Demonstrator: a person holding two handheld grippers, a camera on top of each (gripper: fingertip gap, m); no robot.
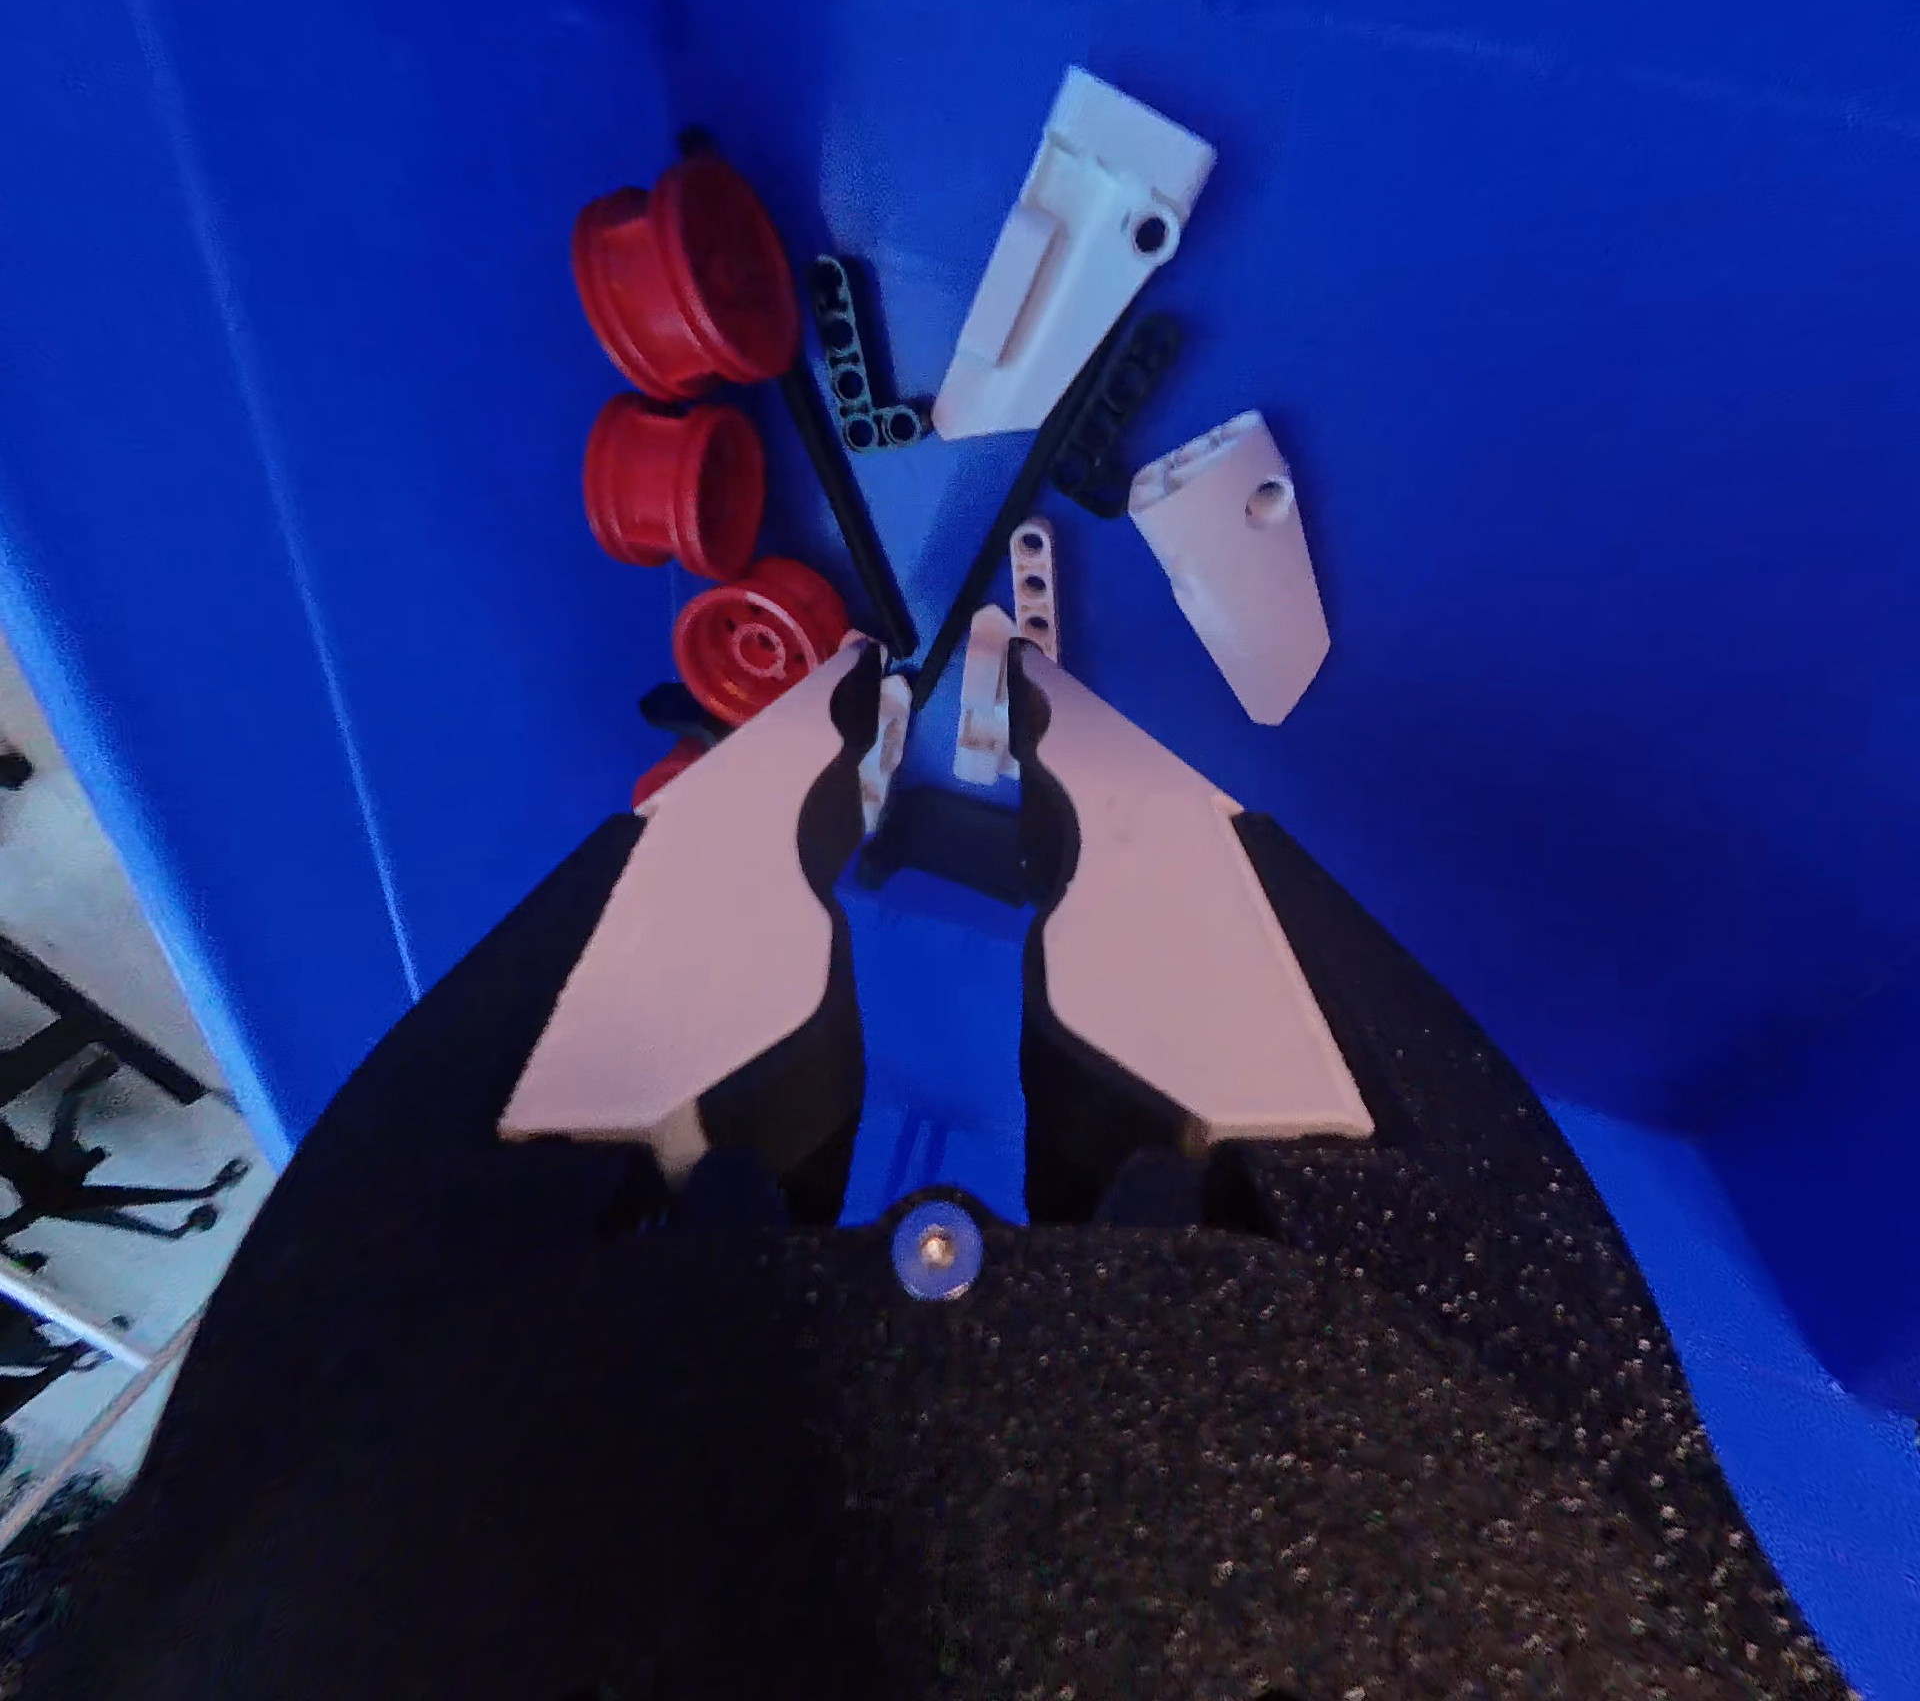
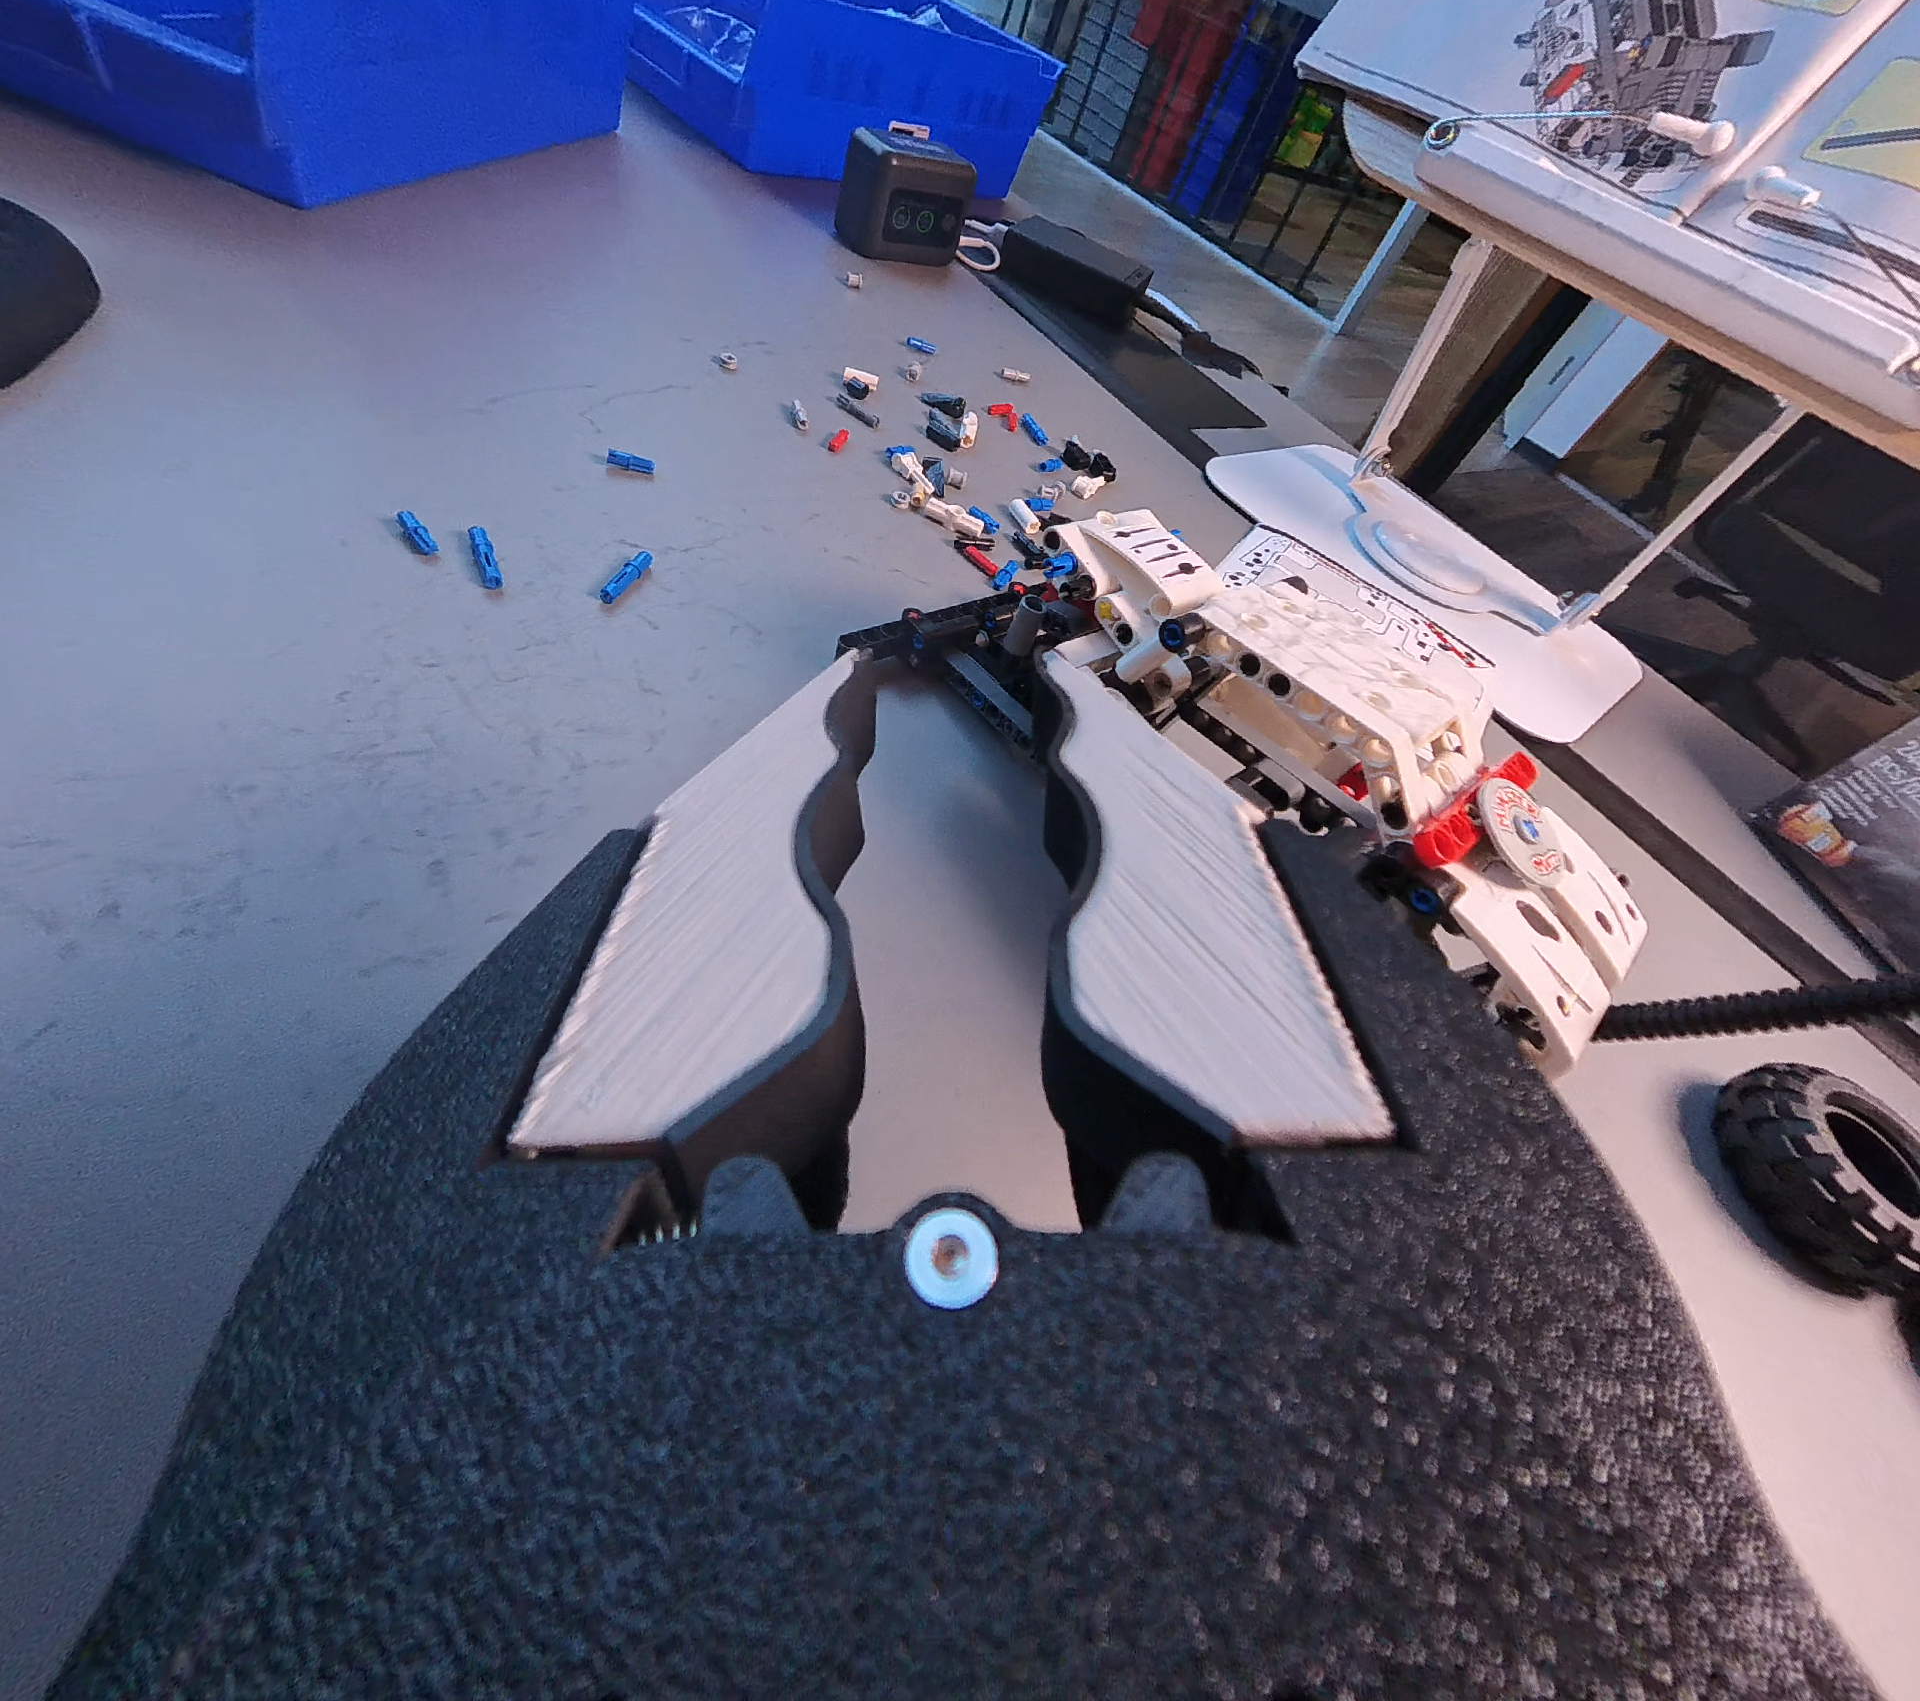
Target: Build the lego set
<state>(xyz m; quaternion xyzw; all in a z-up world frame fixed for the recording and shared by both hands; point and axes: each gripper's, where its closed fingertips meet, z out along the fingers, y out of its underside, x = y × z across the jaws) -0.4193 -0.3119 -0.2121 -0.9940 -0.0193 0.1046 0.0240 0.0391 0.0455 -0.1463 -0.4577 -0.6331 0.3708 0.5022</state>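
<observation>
I have the left gripper [image 1: 943,664] down inside a blue bin [image 1: 1558,404], jaws parted and gripping nothing. On the bin floor: two white panels [image 1: 1070,259], three red wheel hubs [image 1: 675,280] along the left wall, and two black rods [image 1: 852,529] crossing just ahead of my fingertips. A small white piece [image 1: 982,706] lies between the jaws.

My right gripper [image 2: 951,675] hovers over the grey table [image 2: 312,768], jaws apart and empty. The half-built white vehicle [image 2: 1299,695] sits by the table's right edge, with a black tyre [image 2: 1829,1173] nearer me. Loose pins [image 2: 935,456] are scattered mid-table.

Risks, as I judge them: closing the left jaws now could catch a rod tip along with the white piece and drag both up. The right finger is close to the vehicle's black frame; a nudge could shift it.

Hard to read: my left fingers cover part of the bin floor, including a fourth red shape at the left wall. The dark part under the jaws is unclear.
</observation>
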